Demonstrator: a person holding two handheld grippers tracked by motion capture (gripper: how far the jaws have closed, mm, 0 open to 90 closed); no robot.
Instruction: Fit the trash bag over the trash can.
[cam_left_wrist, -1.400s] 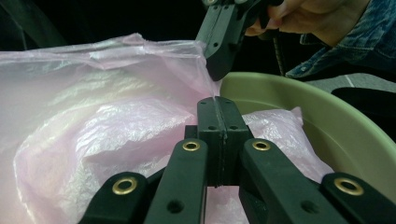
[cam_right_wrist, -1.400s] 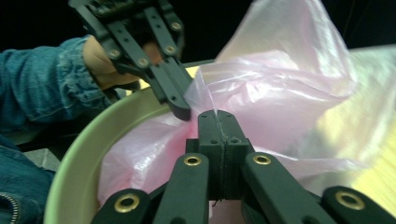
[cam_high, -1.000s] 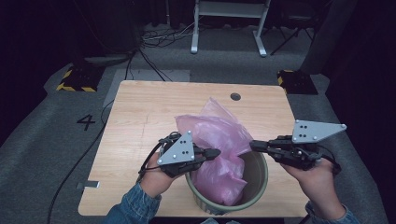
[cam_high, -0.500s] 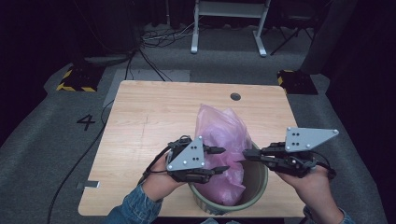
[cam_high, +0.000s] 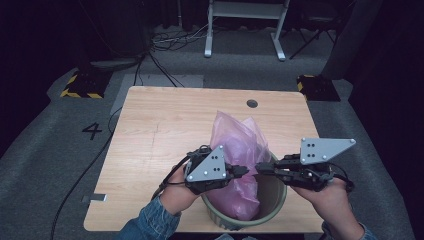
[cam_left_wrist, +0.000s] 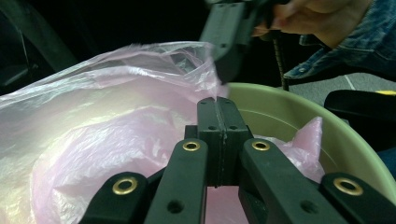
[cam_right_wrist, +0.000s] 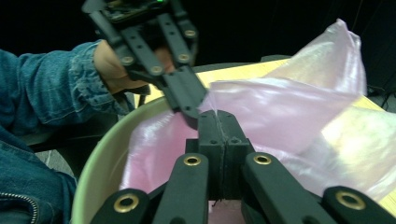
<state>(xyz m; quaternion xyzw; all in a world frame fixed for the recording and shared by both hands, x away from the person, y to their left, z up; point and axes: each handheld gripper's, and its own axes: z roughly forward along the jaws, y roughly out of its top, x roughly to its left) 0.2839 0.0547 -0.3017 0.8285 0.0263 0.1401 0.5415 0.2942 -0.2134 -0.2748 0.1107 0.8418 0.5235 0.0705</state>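
Note:
A thin pink plastic bag (cam_high: 239, 142) stands partly inside a round olive-green bin (cam_high: 278, 199) at the table's front edge, its top rising over the far rim. My left gripper (cam_high: 244, 171) is shut on the bag's film at the near left. My right gripper (cam_high: 259, 168) is shut on it just to the right, tips almost touching the left one. In the left gripper view the closed jaws (cam_left_wrist: 218, 106) pinch the bag (cam_left_wrist: 93, 126) above the bin wall (cam_left_wrist: 299, 123). In the right gripper view the shut jaws (cam_right_wrist: 218, 120) meet the bag (cam_right_wrist: 289, 109) beside the left gripper (cam_right_wrist: 186, 99).
The light wooden table (cam_high: 165, 130) has a small round hole (cam_high: 252, 103) near its far edge. A denim sleeve (cam_right_wrist: 42, 84) shows at the left hand. A white stand (cam_high: 245, 30) and cables lie on the grey floor beyond the table.
Both grippers drew nearer each other and toward the table's front edge. The bag went from sprawling over the bin's far side to standing bunched and deeper in the bin.

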